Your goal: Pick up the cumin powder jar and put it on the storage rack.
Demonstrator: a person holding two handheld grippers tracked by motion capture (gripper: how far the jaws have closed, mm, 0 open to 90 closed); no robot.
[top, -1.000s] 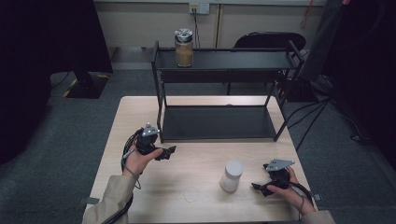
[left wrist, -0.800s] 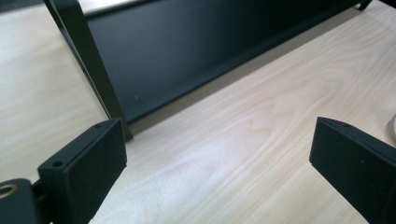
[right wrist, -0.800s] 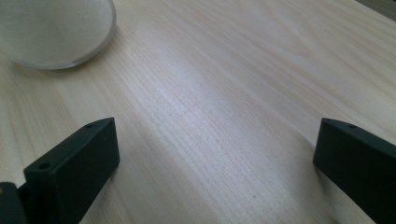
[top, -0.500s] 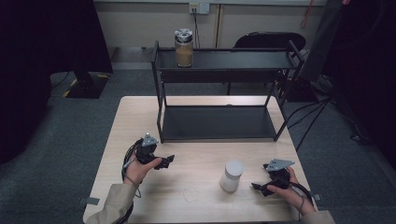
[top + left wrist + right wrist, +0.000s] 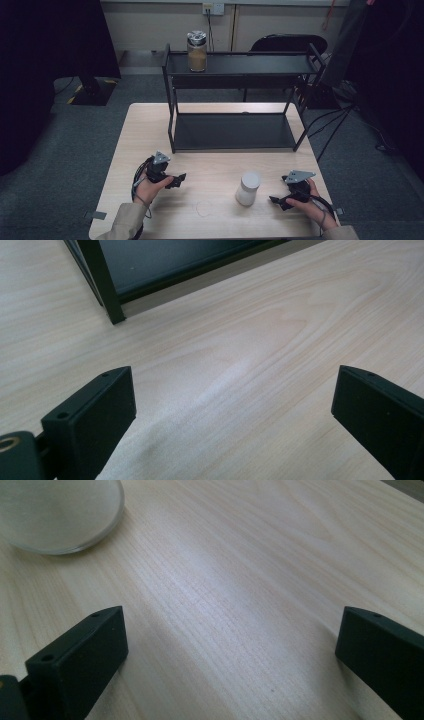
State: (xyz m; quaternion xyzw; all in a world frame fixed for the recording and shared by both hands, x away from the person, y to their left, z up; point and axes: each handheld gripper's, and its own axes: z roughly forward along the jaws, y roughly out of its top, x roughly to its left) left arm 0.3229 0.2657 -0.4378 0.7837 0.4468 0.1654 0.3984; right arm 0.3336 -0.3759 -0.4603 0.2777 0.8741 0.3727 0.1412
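A white jar (image 5: 248, 187) stands on the wooden table (image 5: 215, 165), near its front edge. My right gripper (image 5: 276, 201) rests just right of the jar, open, with bare wood between its jaws; the jar's base (image 5: 55, 515) shows at the upper left of the right gripper view. My left gripper (image 5: 178, 180) lies on the table at front left, open over bare wood (image 5: 235, 390), pointing right. A glass jar with tan contents (image 5: 196, 51) sits on the top shelf of the black rack (image 5: 240, 65).
The rack's lower shelf (image 5: 235, 131) takes up the middle of the table; its front left leg (image 5: 102, 280) shows in the left gripper view. A faint ring mark (image 5: 204, 208) lies on the wood. A black chair (image 5: 287, 44) stands behind the table.
My left hand has drawn the gripper back toward the front edge and lowered it onto the table. The right gripper and the white jar have stayed put.
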